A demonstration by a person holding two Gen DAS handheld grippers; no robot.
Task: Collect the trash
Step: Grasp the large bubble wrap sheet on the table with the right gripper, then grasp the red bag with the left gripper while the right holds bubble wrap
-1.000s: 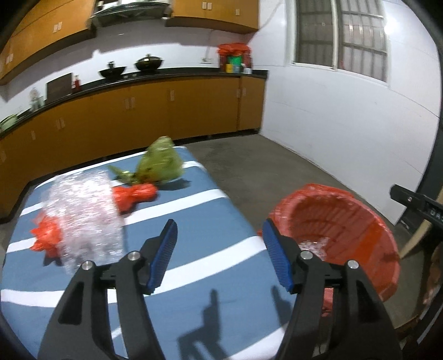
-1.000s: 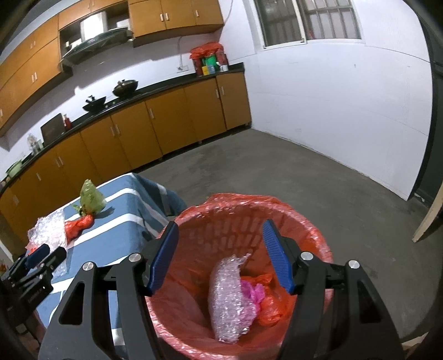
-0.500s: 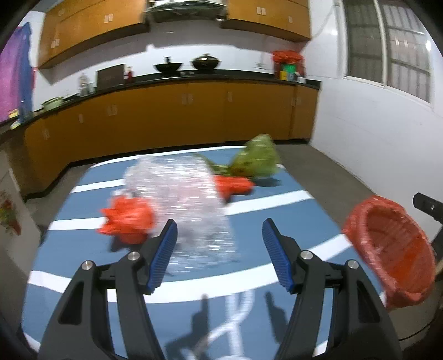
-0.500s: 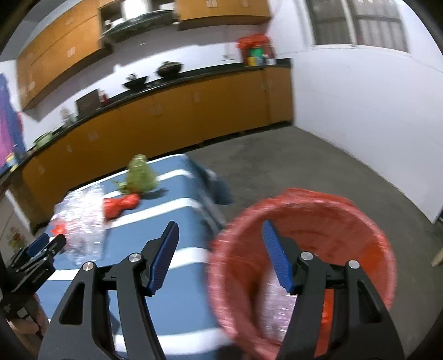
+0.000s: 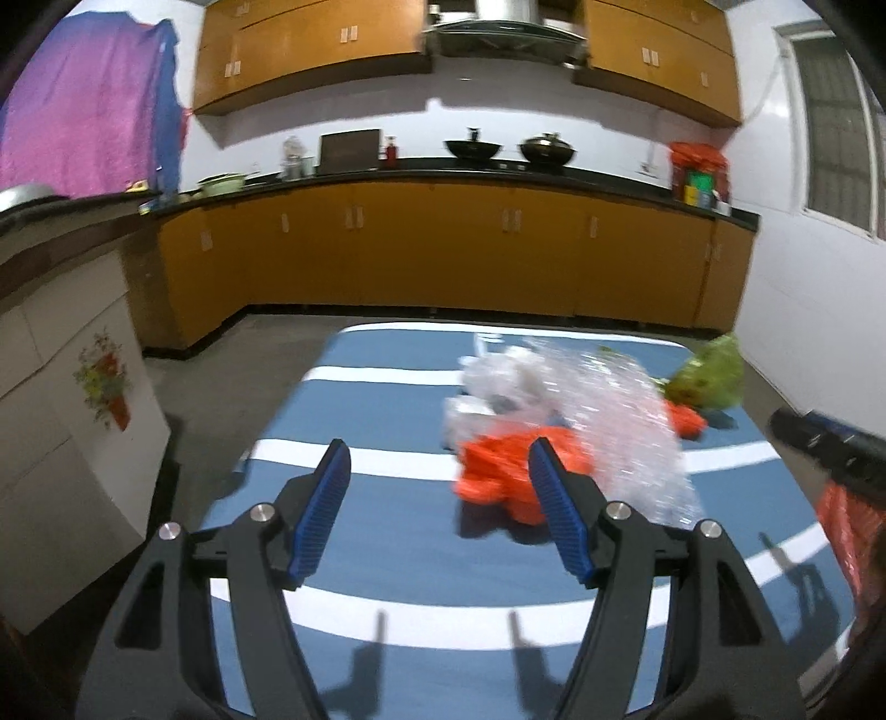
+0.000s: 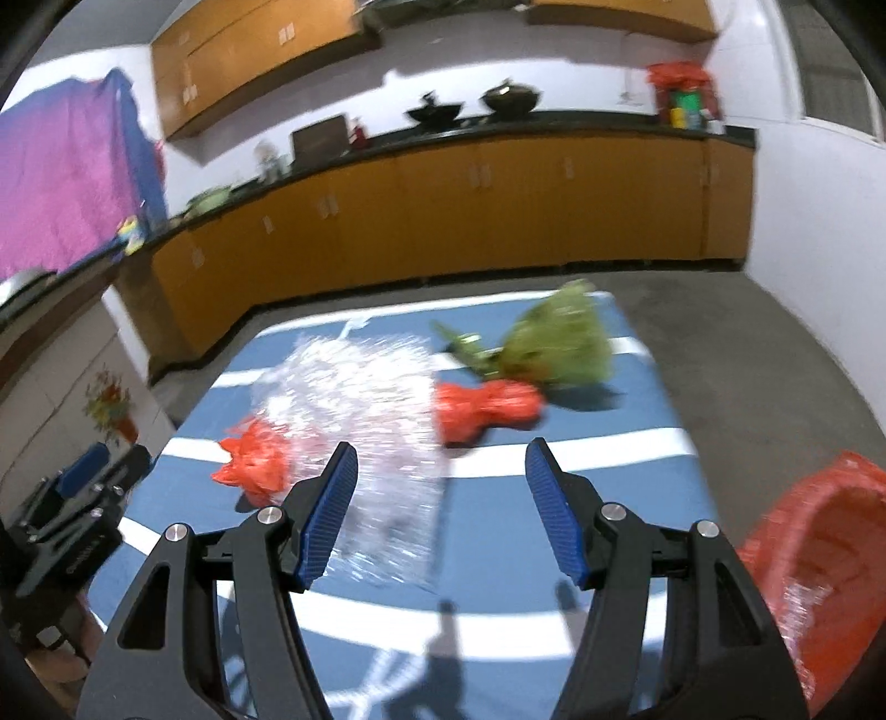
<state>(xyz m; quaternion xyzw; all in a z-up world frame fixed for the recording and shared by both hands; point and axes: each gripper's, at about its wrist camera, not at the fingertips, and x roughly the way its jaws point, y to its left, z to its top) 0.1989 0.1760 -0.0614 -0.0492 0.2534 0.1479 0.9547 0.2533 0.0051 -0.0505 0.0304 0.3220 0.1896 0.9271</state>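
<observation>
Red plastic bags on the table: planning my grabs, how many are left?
2. One red bag lies at the bubble wrap's left edge, another beside the green bag. More may hide underneath.

A home kitchen. Orange-brown wooden base cabinets [image 5: 443,260] run along two walls under a dark countertop [image 5: 498,174], with matching wall cupboards [image 5: 310,50] above. A steel range hood [image 5: 504,22] hangs over two black woks [image 5: 473,148] on the counter. White walls, a barred window [image 5: 836,149] and a bare grey concrete floor [image 6: 775,343] complete the room.
</observation>
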